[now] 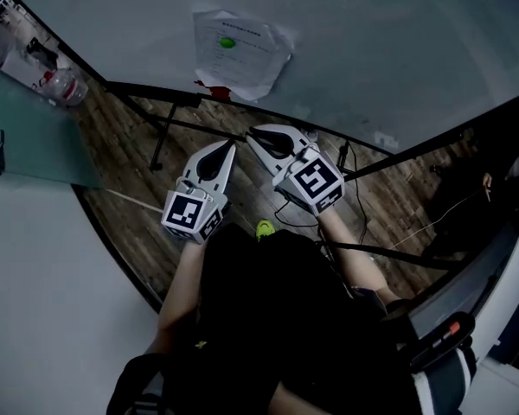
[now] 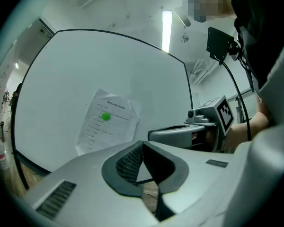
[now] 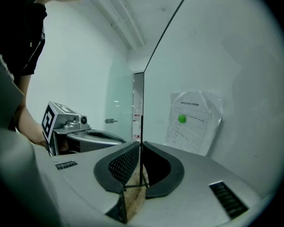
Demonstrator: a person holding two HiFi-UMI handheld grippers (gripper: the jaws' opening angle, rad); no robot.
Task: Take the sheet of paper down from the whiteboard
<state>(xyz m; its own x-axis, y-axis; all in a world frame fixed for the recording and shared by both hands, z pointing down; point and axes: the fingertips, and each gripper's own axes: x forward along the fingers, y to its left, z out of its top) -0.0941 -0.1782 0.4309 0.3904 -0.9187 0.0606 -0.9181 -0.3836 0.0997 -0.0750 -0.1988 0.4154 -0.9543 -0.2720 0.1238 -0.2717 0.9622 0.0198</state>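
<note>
Sheet of paper (image 1: 242,52): up on the whiteboard (image 1: 389,50), crumpled at the edges, touched by neither gripper; in the head view at 12 o'clock from both grippers.
Green magnet (image 1: 227,42): on the sheet, toward its 12 o'clock edge, over the printed lines.
Left gripper (image 2: 142,144): jaw tips pressed together, nothing between; held short of the board and apart from it, with the sheet at 11 o'clock from the tips in the left gripper view.
Right gripper (image 3: 140,144): only a narrow slit between the tips, nothing in it; also apart from the board, with the sheet at 2 o'clock from the tips in the right gripper view.
Side by side: right gripper at 3 o'clock of the left, close but not touching.
Wooden floor (image 1: 182,158): below the board's black stand legs.
</note>
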